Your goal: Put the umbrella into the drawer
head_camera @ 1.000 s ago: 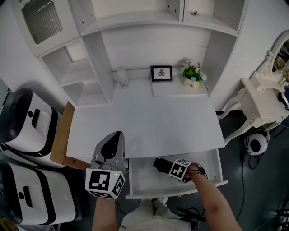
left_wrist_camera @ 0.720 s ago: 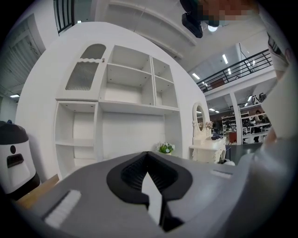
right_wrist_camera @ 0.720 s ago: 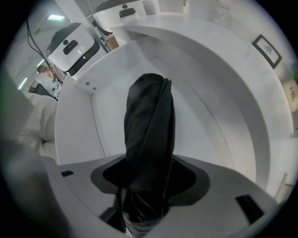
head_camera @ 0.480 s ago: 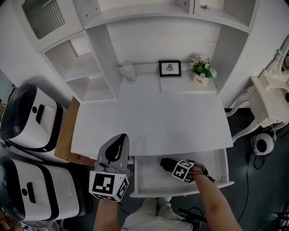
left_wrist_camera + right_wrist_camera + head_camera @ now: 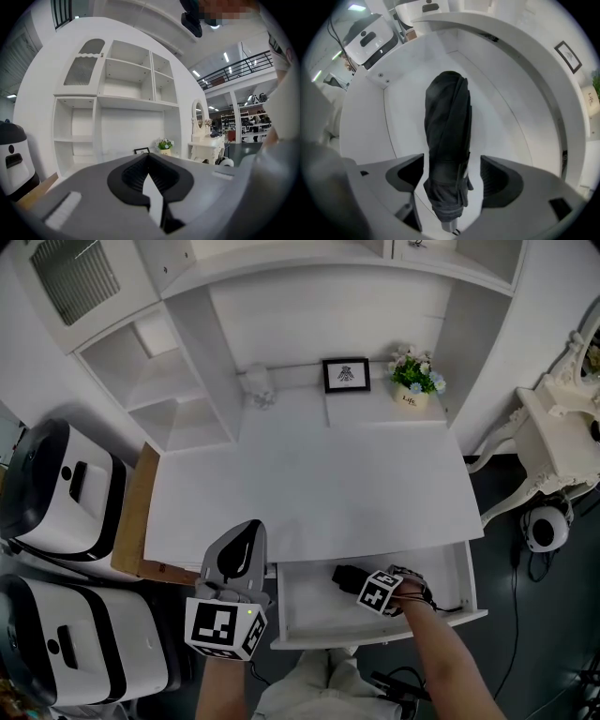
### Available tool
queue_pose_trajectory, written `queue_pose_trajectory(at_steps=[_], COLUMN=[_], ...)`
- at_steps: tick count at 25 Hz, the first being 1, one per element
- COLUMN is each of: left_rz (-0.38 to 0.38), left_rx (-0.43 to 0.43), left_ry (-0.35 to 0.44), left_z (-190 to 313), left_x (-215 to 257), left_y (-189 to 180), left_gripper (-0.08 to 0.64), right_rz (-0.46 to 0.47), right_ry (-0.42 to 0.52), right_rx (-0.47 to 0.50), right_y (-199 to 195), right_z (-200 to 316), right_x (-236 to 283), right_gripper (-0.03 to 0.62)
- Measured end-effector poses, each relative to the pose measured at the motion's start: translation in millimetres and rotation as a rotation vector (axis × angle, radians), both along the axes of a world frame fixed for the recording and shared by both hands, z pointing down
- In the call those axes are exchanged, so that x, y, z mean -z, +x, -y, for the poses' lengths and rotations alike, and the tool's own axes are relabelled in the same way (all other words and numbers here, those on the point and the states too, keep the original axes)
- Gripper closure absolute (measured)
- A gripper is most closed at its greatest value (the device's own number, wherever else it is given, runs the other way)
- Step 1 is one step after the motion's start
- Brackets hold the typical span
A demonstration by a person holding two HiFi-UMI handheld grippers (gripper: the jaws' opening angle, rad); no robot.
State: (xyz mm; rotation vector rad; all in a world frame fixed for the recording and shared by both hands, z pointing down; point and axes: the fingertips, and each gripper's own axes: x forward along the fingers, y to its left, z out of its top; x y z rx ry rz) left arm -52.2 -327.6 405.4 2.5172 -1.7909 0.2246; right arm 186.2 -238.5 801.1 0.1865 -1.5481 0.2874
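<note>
A folded black umbrella [image 5: 343,575] [image 5: 447,136] lies on the floor of the open white drawer [image 5: 309,607] [image 5: 405,110] under the desk. My right gripper [image 5: 366,585] [image 5: 452,176] points straight down over the umbrella's handle end. Its jaws have just been opening and now stand on either side of the umbrella, with a gap at each pad. My left gripper [image 5: 244,532] [image 5: 151,180] hovers left of the drawer at the desk's front edge, shut and holding nothing.
The white desk top [image 5: 319,474] carries a picture frame [image 5: 345,374] and a small flower pot [image 5: 413,382] at the back. Two white-and-black appliances [image 5: 56,493] and a wooden board [image 5: 131,517] stand at the left. A white dresser [image 5: 562,418] stands at the right.
My right hand has sunk a little into the drawer with the umbrella under it. The left gripper has stayed where it was.
</note>
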Motion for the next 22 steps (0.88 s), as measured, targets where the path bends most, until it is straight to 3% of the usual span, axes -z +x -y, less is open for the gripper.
queue_pose_trajectory(at_steps=[4, 17, 22], left_rz=[-0.008, -0.063, -0.08], left_rx=[-0.01, -0.056, -0.074], left_ry=[0.006, 0.071, 0.109], left_z=[0.9, 3.7, 2.9], left_x=[2.1, 23.2, 38.2], left_y=[2.6, 17.0, 23.0], left_gripper=[0.551, 0.551, 0.551], right_rz=[-0.002, 0.095, 0.149], right_ry=[0.008, 0.022, 0.081], right_rx=[-0.016, -0.09, -0.107], right_y=[3.9, -4.6, -4.2], right_z=[-0.4, -7.7, -0.4], right_x=[2.4, 49.7, 80.3], right_gripper=[0.221, 0.221, 0.221])
